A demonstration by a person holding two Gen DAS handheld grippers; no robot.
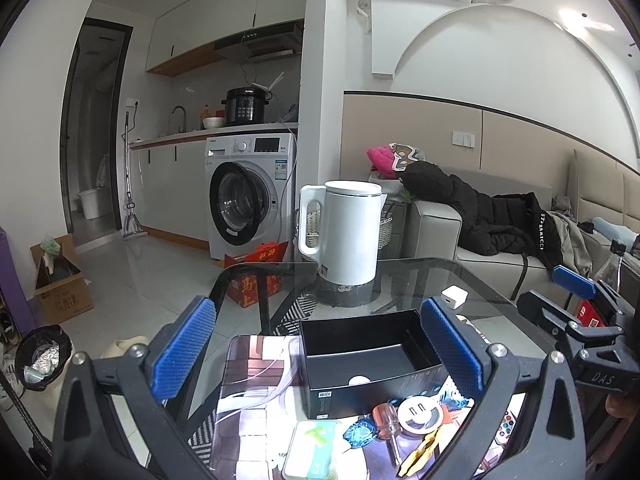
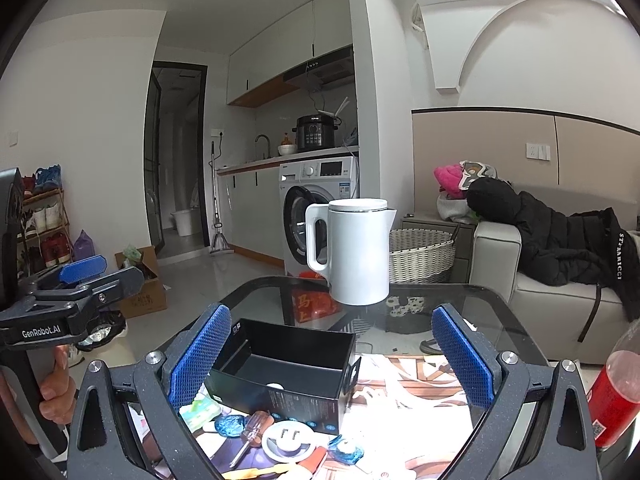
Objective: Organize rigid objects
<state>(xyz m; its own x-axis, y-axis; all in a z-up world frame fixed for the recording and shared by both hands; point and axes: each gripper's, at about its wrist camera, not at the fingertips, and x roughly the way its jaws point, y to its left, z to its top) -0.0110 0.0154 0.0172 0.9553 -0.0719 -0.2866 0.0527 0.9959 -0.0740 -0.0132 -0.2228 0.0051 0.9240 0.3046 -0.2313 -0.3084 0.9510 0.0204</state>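
The left gripper [image 1: 320, 344] has its jaws spread wide with nothing between the blue pads [image 1: 184, 344]; it hangs above the near edge of the glass table [image 1: 420, 276]. The right gripper [image 2: 332, 356] is likewise wide open and empty, and in the left wrist view it shows at the right edge beside the left one.

Between both pairs of jaws, as each camera sees it, stands an open black box [image 1: 360, 356] on a printed mat [image 1: 256, 364], with a small white round thing lying on its floor. Just in front of the box lies a loose cluster: a screwdriver [image 1: 386, 420] with a clear orange handle, a white round adapter [image 1: 418, 414] with two slots, two blue crinkled wrappers [image 1: 360, 434], a pale green pack [image 1: 316, 452] and a yellow-handled tool [image 1: 420, 450]. A white charger cube [image 1: 454, 296] sits on the glass behind the box.

Farther back, a white kettle [image 1: 348, 232] stands upright on the table. A red bottle [image 2: 616, 392] rises at the right edge of the right wrist view. Beyond are a washing machine [image 1: 248, 196] and a sofa [image 1: 480, 240] carrying a black jacket [image 1: 480, 208].
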